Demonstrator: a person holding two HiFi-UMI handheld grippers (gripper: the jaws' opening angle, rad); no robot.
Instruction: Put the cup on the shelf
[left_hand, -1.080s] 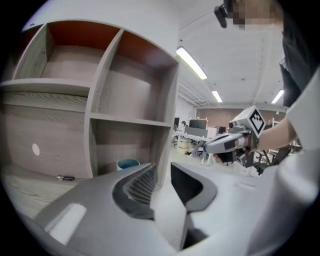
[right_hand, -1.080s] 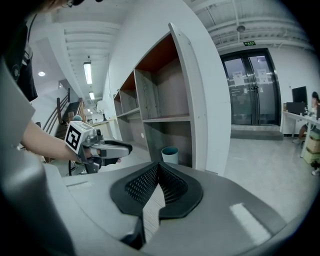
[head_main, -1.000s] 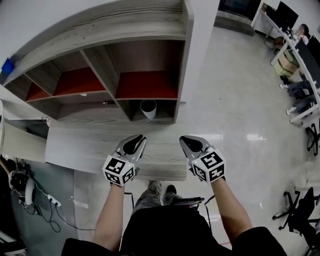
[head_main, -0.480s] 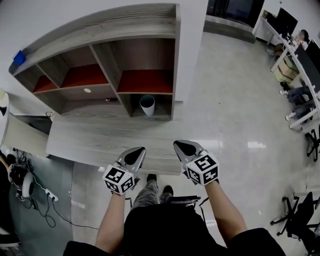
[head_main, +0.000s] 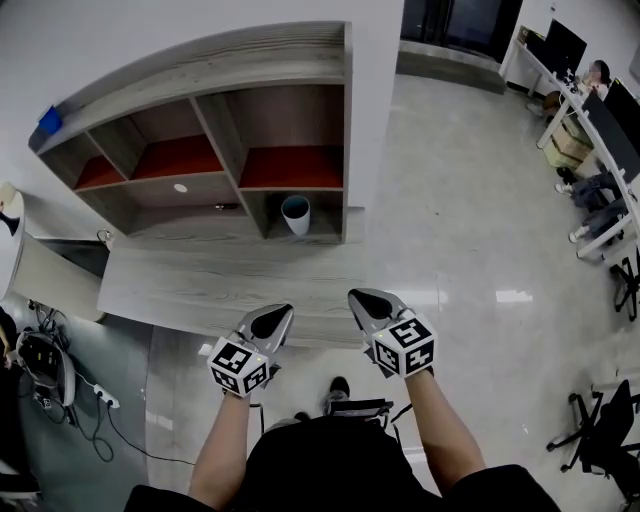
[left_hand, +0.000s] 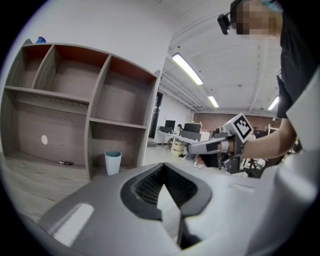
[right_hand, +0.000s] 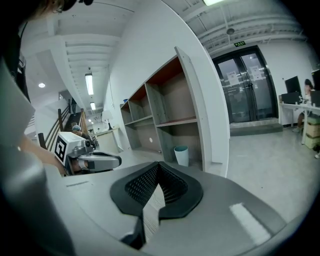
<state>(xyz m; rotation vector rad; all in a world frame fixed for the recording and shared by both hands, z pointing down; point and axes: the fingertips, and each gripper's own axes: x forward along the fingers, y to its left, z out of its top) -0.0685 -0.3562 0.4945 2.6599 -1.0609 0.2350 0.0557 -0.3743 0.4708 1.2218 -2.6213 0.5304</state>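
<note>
While left gripper (head_main: 272, 320) and right gripper (head_main: 366, 303) hang fully closed and empty, one cup (head_main: 295, 214) stands on the shelf (head_main: 240, 60).
It occupies the lower right compartment; one wooden counter (head_main: 200, 280) lies between it and both grippers.

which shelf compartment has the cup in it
The bottom right compartment, at the shelf's right end: the pale cup stands upright in it. The other compartments hold no cup.

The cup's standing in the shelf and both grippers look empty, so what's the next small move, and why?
Probably none toward the shelf: just lower both hands to rest. The cup stands upright in the bottom right compartment, and the left gripper and right gripper are shut, empty and well short of the shelf.
</note>
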